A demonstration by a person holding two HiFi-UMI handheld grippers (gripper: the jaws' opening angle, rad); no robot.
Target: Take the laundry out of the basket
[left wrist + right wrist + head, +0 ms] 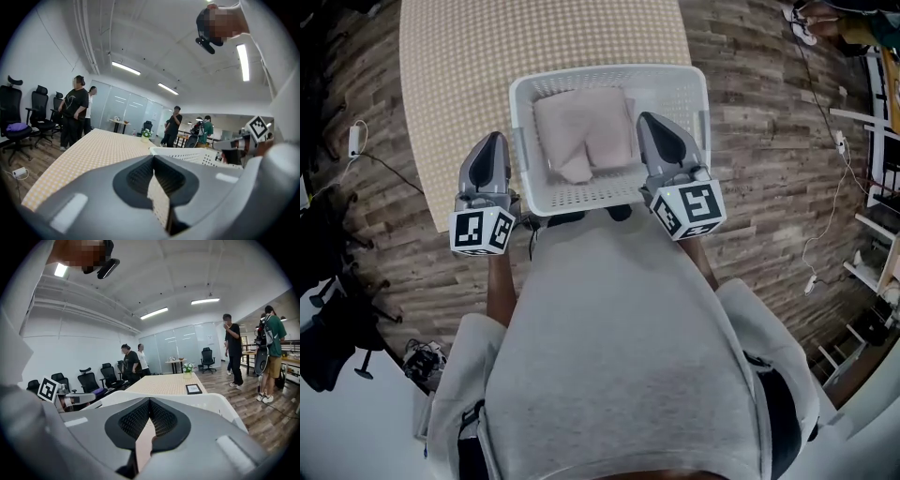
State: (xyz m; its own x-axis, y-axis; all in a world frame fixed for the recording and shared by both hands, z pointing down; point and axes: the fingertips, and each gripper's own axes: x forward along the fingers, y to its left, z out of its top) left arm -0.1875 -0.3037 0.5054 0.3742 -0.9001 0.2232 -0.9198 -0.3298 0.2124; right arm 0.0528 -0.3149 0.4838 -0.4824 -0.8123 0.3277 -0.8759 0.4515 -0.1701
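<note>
Between left tongs (494, 141), right tongs (651, 121): laundry (581, 131)

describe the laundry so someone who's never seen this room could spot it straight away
Find the long table with the tan checked top; a white perforated plastic basket sits at its near end. The laundry is the pale pink folded cloth lying inside, the only thing in the basket.

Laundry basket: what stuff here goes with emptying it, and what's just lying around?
For the job: basket, pink laundry, left gripper, right gripper.

Just lying about: table, picture frame, flower pot, office chairs, floor charger.
</note>
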